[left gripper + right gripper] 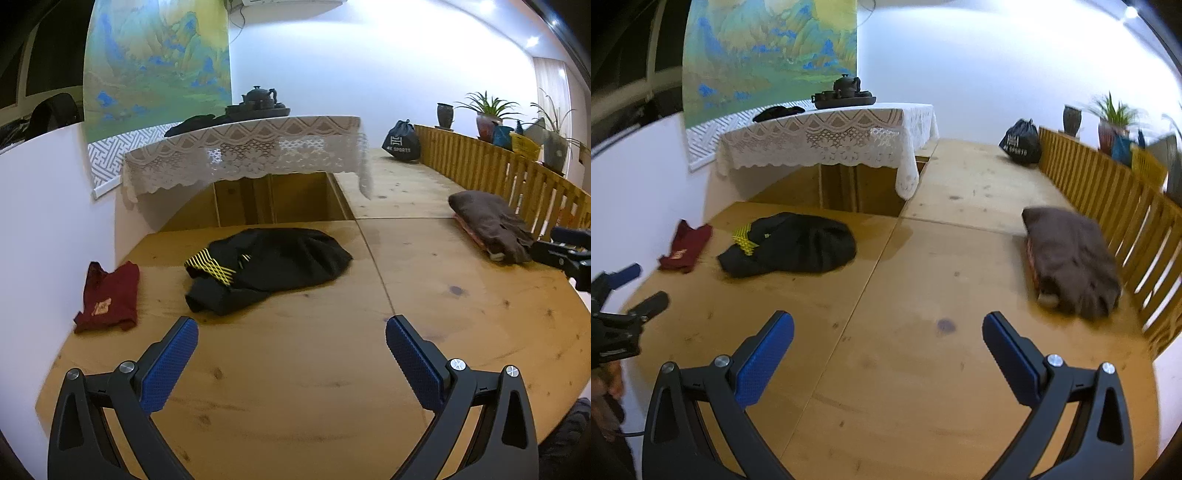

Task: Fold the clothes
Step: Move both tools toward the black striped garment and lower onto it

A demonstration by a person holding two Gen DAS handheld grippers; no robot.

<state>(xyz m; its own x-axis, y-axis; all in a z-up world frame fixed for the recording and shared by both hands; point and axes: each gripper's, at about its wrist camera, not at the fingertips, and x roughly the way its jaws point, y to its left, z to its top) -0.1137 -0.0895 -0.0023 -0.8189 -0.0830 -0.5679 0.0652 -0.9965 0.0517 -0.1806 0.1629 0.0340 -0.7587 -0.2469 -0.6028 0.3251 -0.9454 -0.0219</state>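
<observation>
Both grippers (291, 328) (888, 328) — black frames, blue textured pads, silver screws.

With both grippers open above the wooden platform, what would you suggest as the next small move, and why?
Probably bring the left gripper forward to the crumpled black garment and take its near edge. Both the left gripper and the right gripper are open and empty, that garment lies unfolded straight ahead, and the brown stack by the railing already looks folded.
</observation>
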